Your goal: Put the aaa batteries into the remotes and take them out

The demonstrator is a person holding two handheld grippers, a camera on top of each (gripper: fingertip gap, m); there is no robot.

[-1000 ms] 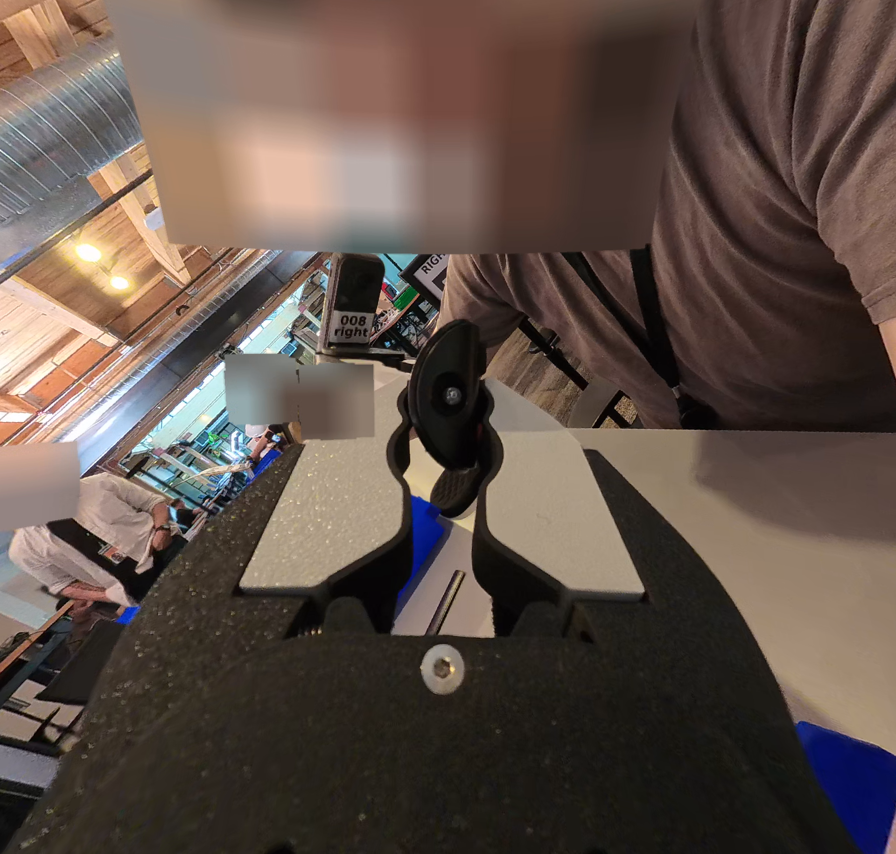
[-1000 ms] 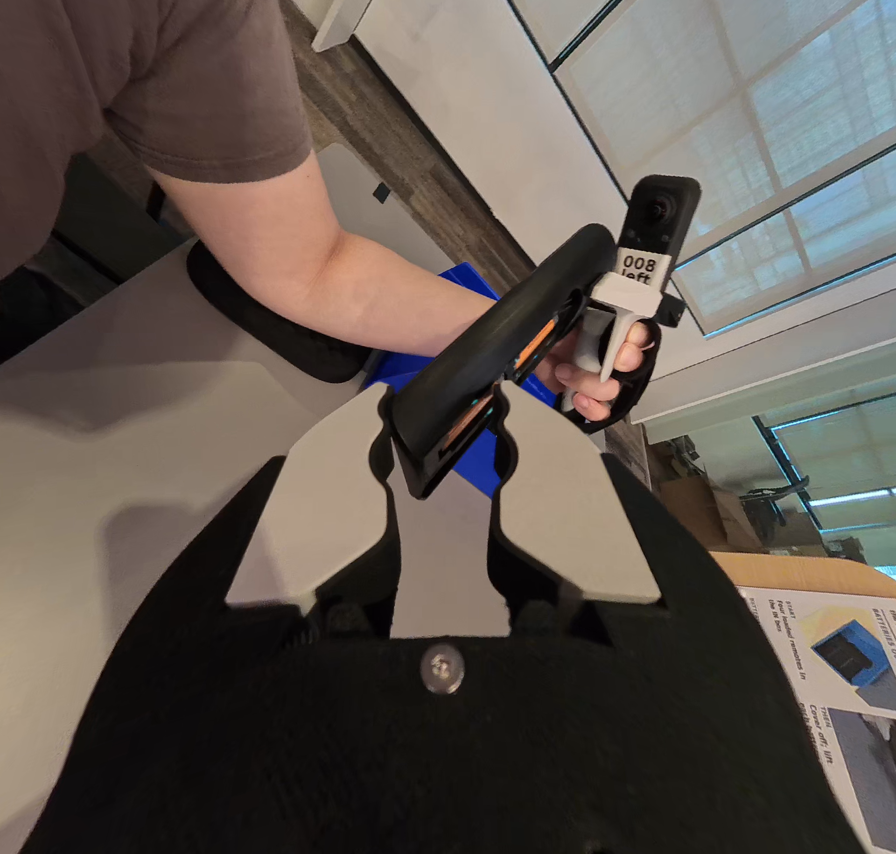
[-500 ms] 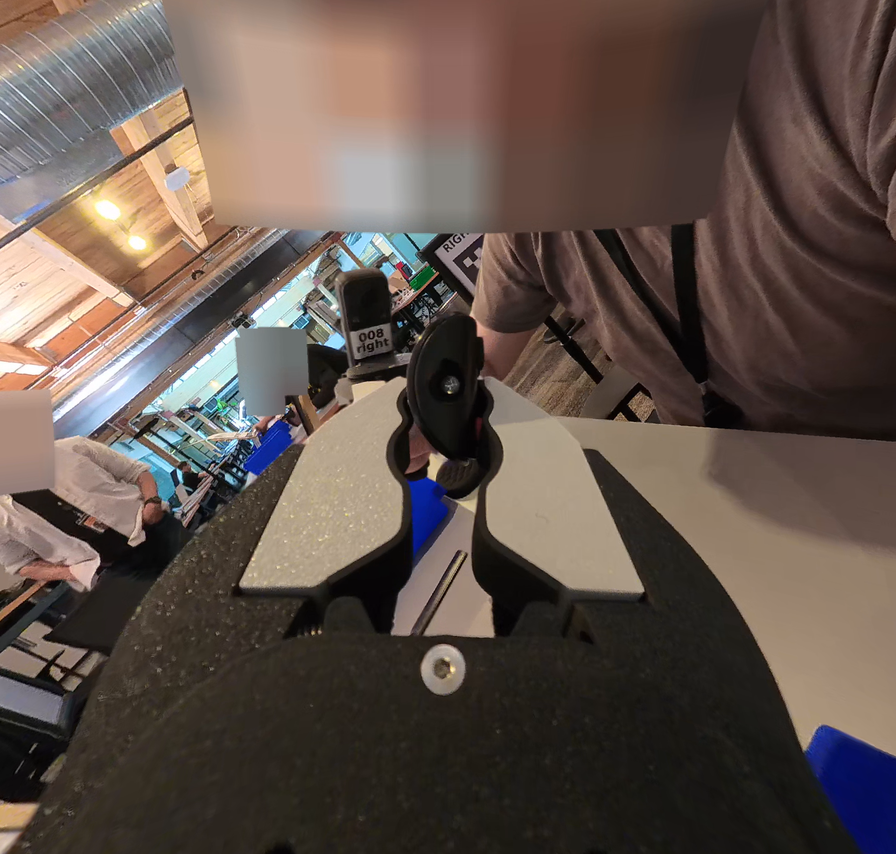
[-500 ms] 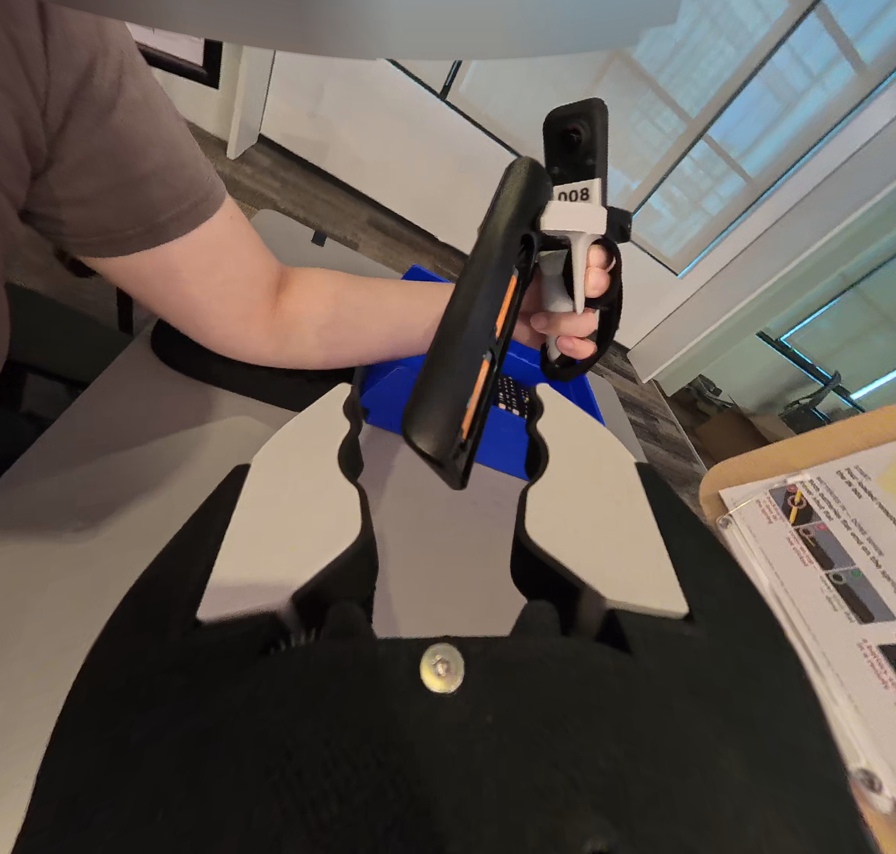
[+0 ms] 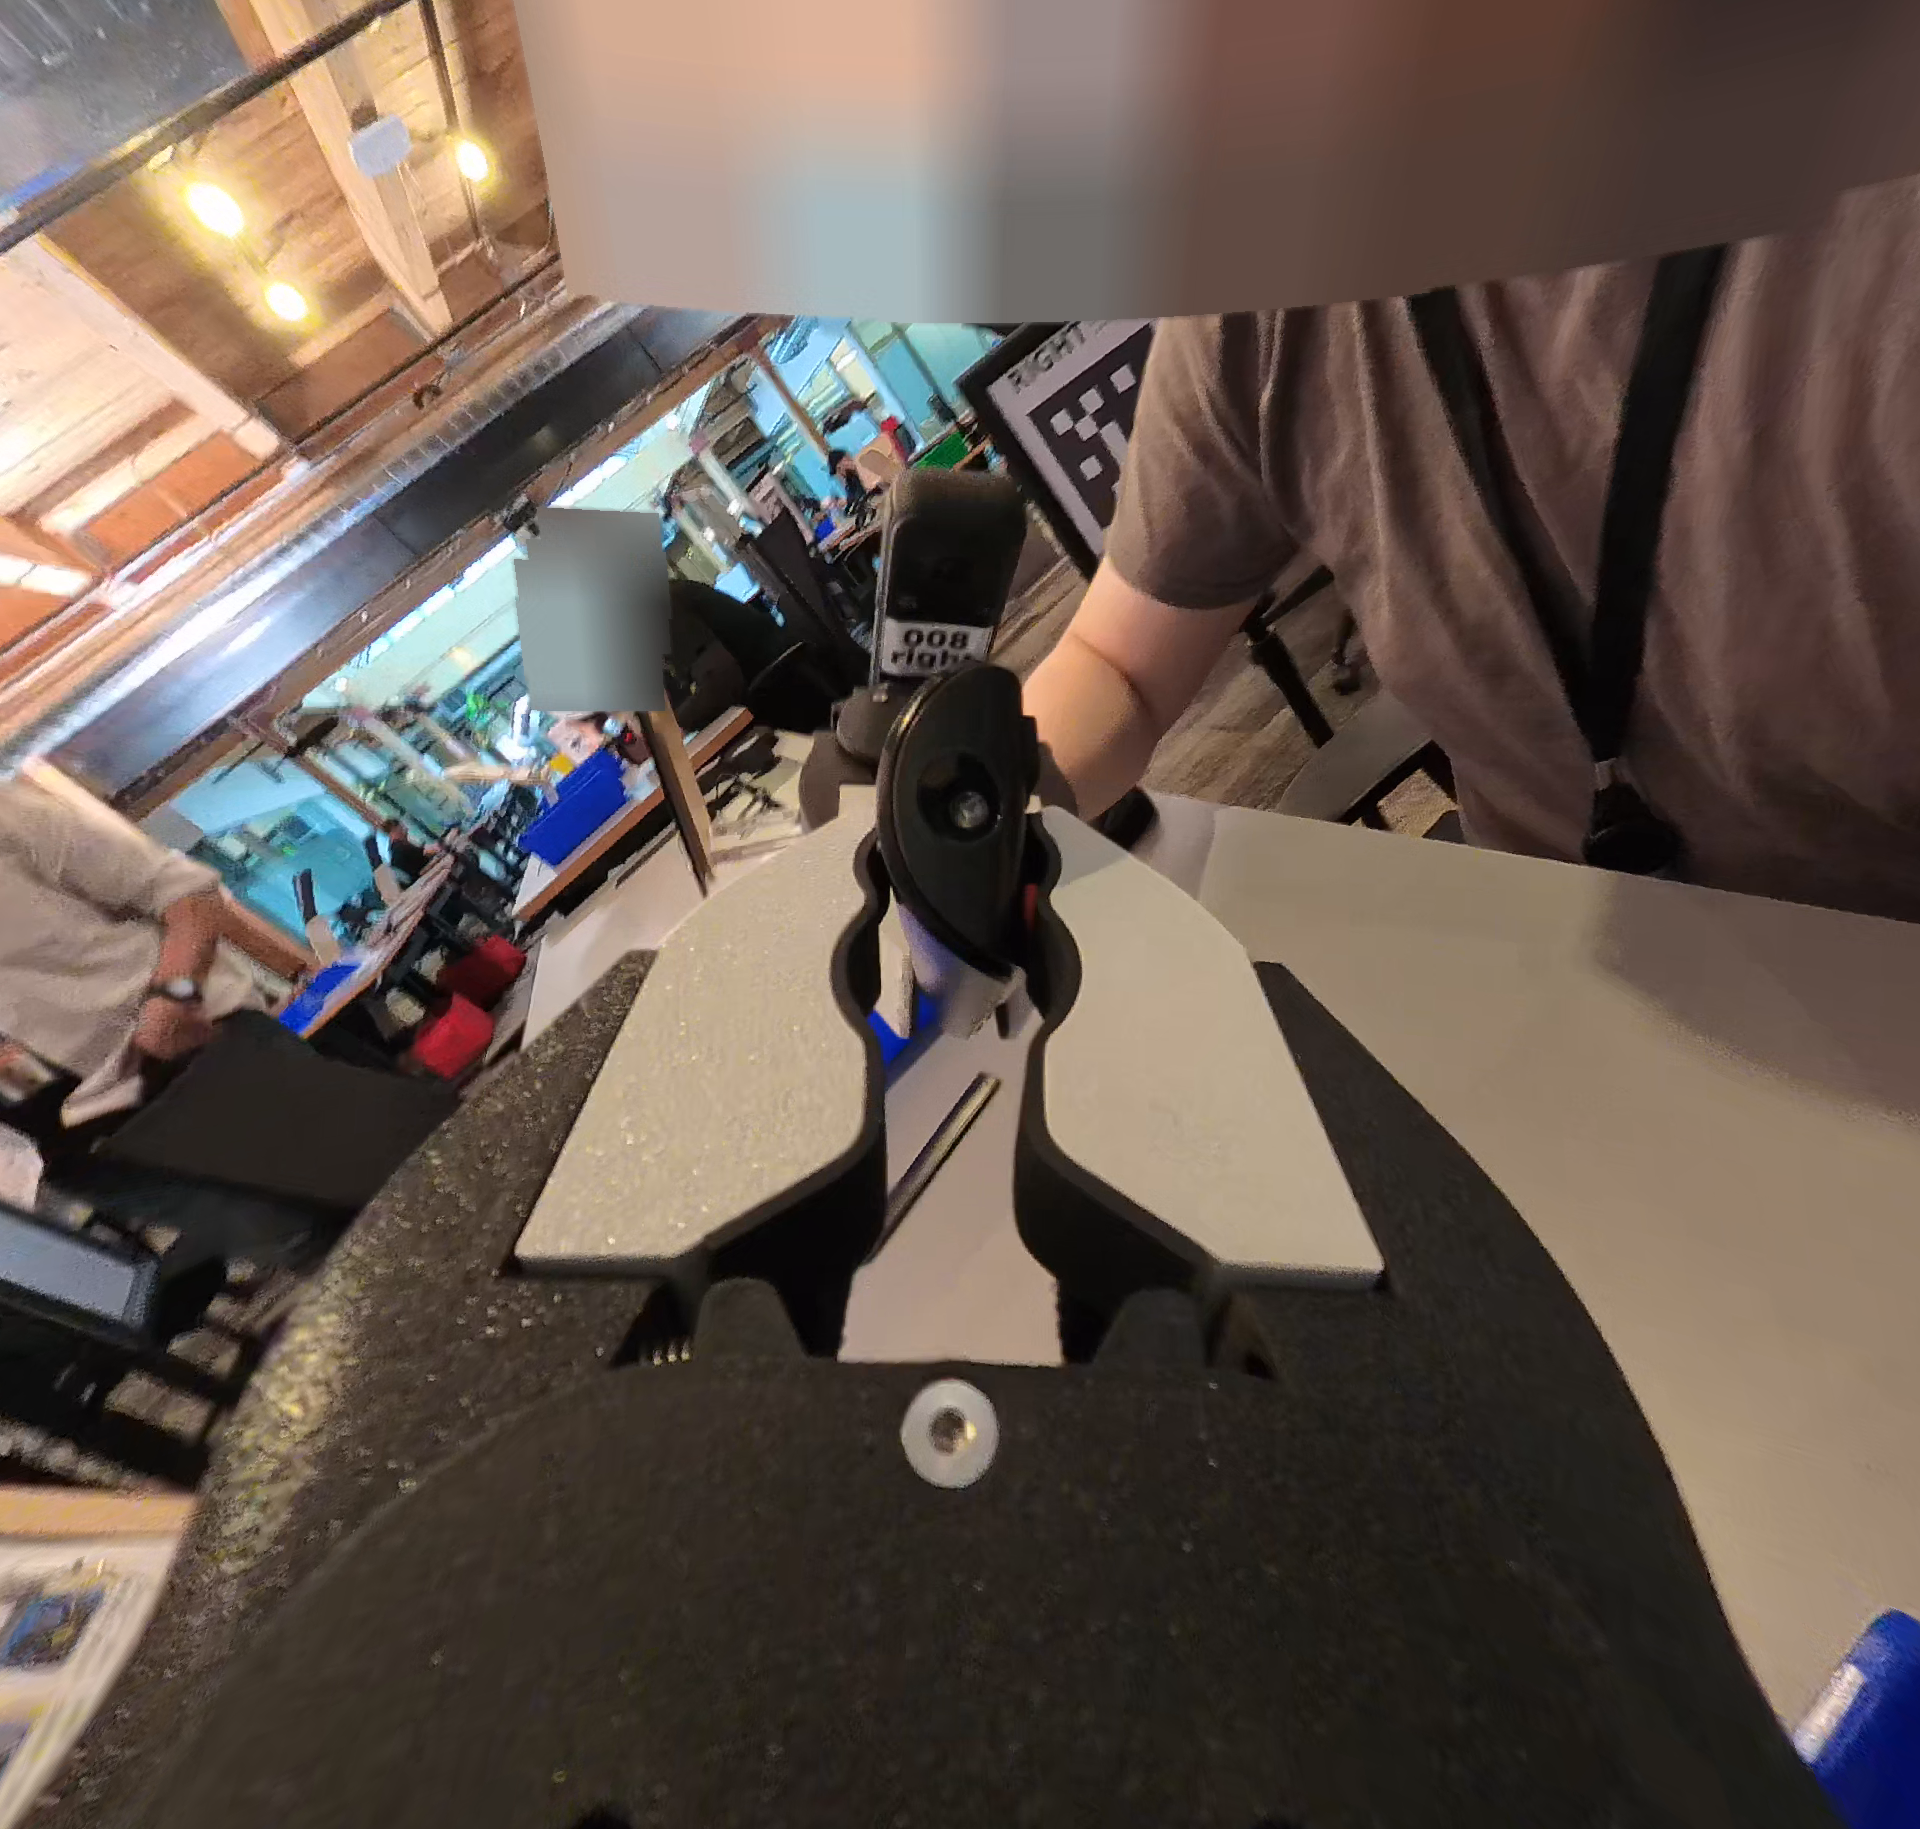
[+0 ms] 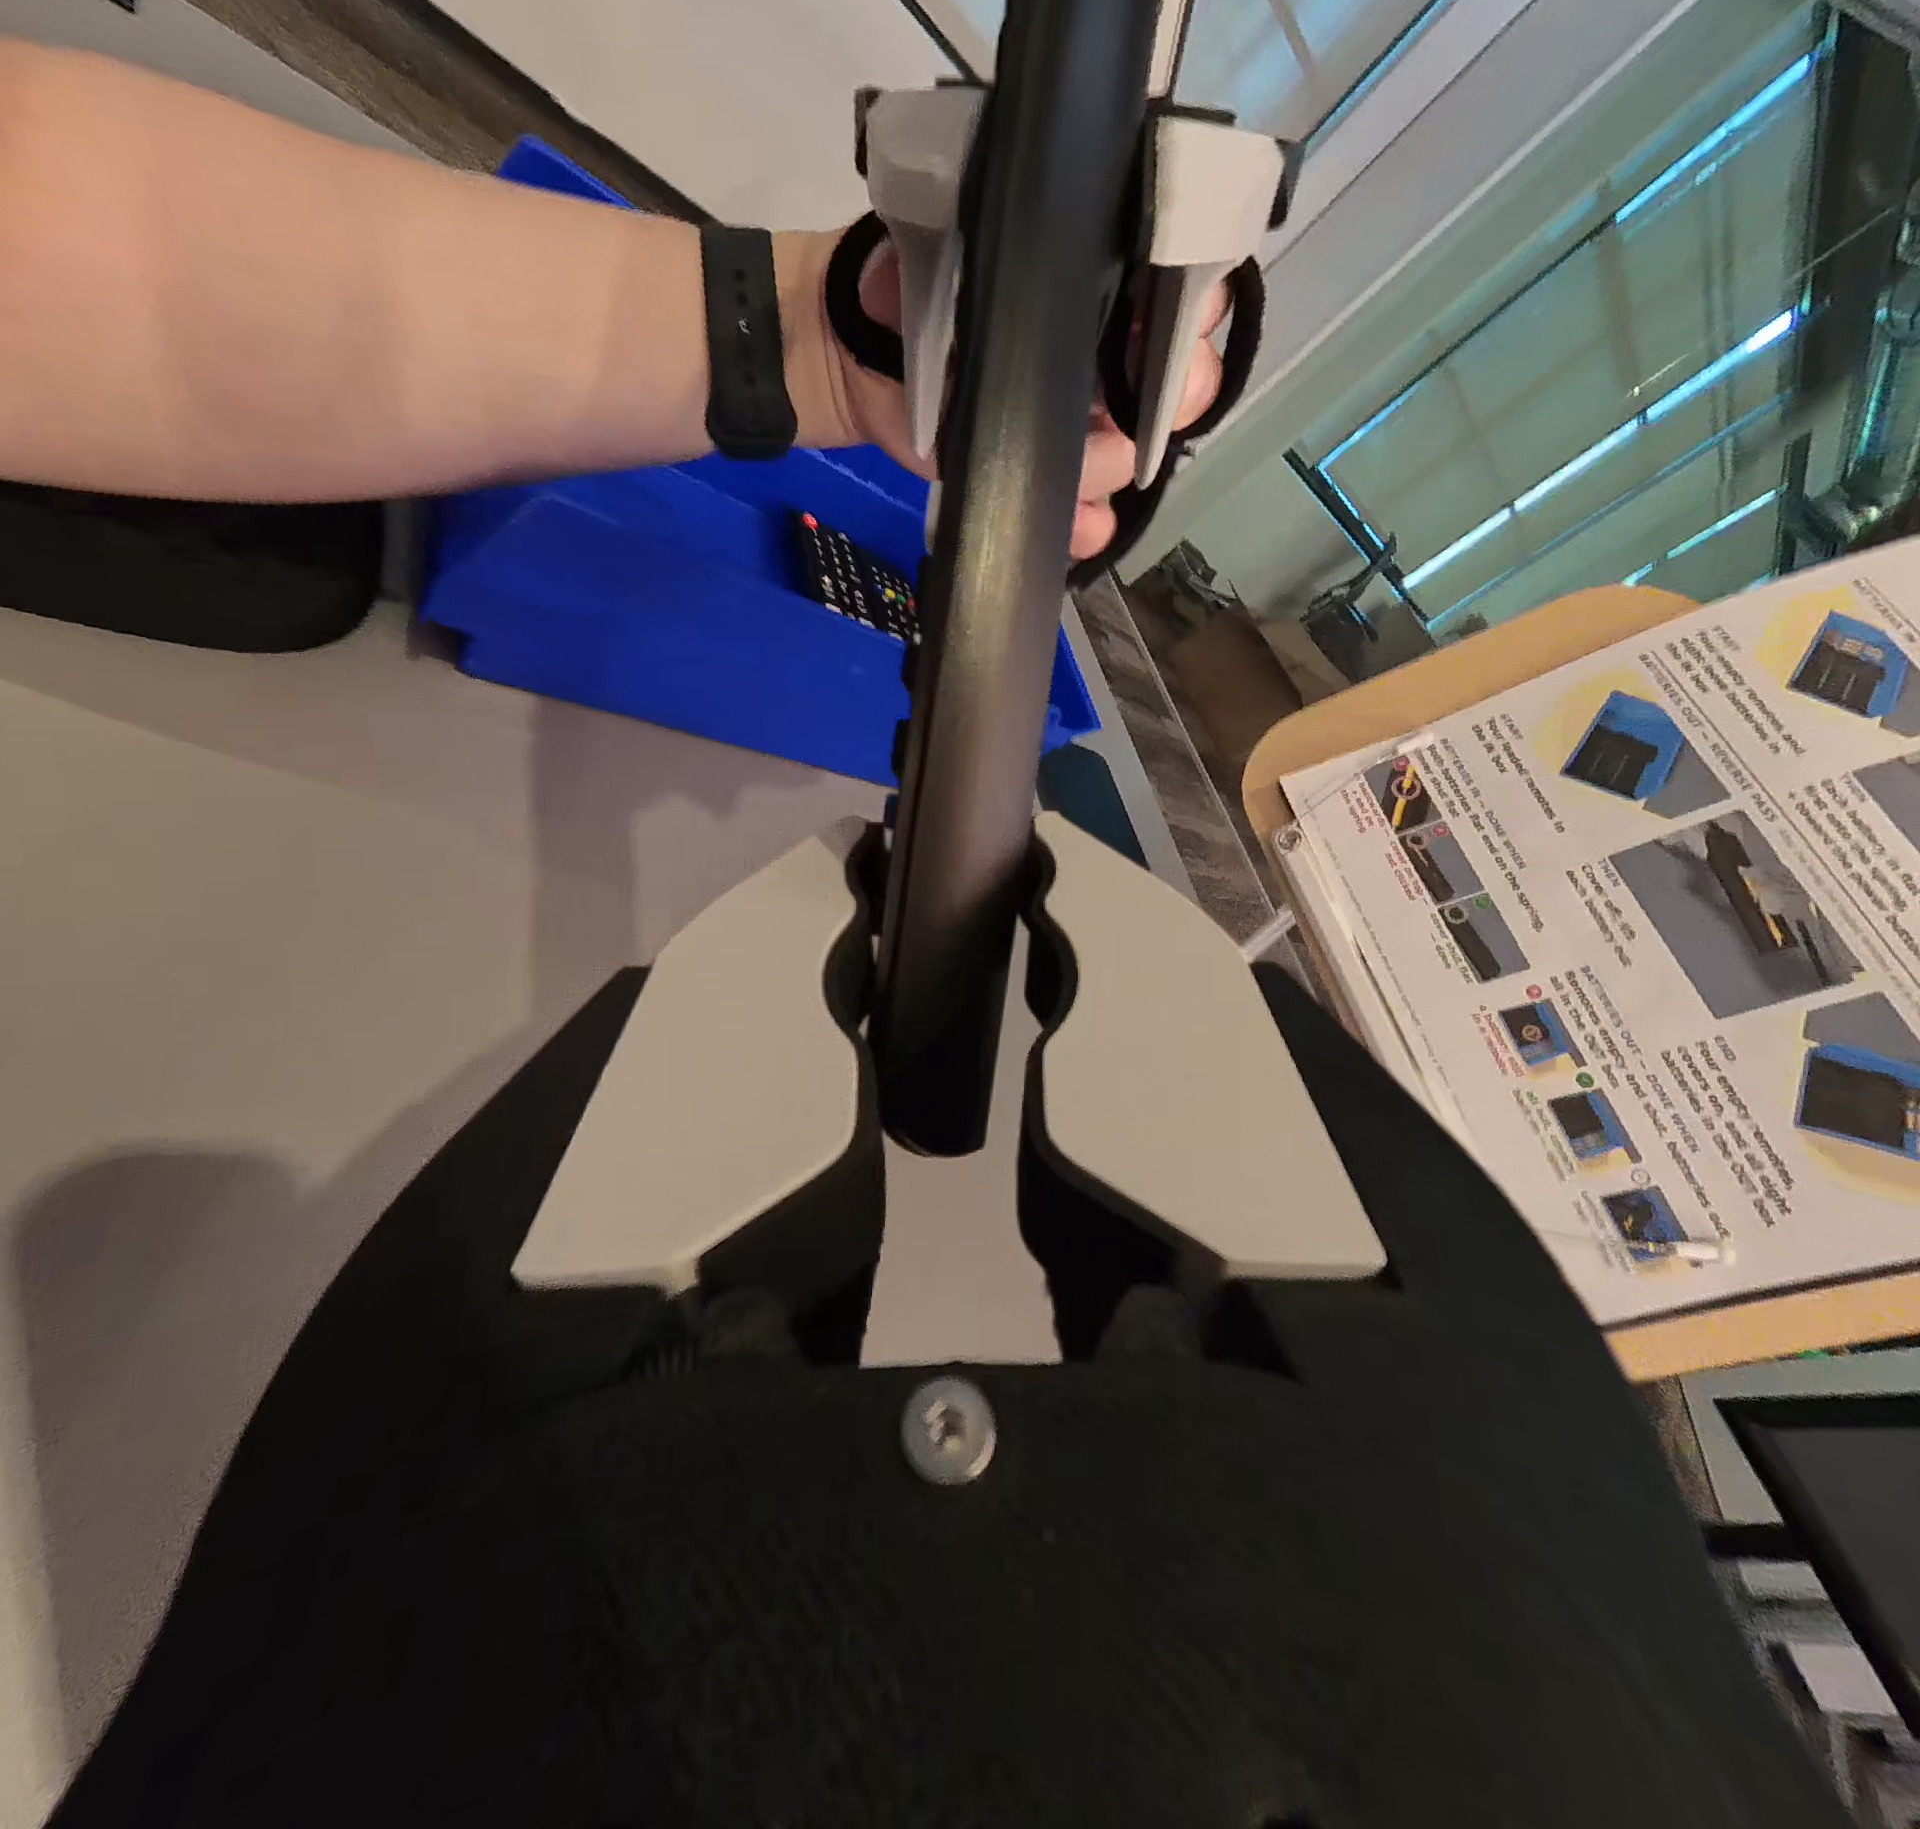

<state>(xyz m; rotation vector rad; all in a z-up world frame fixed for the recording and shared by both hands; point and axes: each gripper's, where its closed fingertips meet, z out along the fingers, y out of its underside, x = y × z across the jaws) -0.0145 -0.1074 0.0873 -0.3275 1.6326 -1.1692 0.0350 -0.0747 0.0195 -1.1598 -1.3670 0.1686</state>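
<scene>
A long black remote (image 6: 997, 553) is held in the air between both tools, above the pale desk (image 6: 312, 948). In the right wrist view its near end is pinched in the right tongs (image 6: 951, 958), while farther up it is clamped by the left tongs (image 6: 1049, 366). In the left wrist view the left tongs (image 5: 956, 932) are seen pressed onto the remote's rounded end (image 5: 961, 803).

The step in hand appears to be a re-grip or turning of the remote so that its battery bay can be reached; whether batteries are inside cannot be told, since only the back is shown. The next move would call for a steady hold by one tool while the other is freed for the cover.

A second remote (image 6: 857, 584) lies in the blue bin (image 6: 644, 636). Writing is carried by an illustrated instruction sheet (image 6: 1621, 948) on a tan board, and by a small white sticker (image 5: 928, 647) on the right tool's camera.
</scene>
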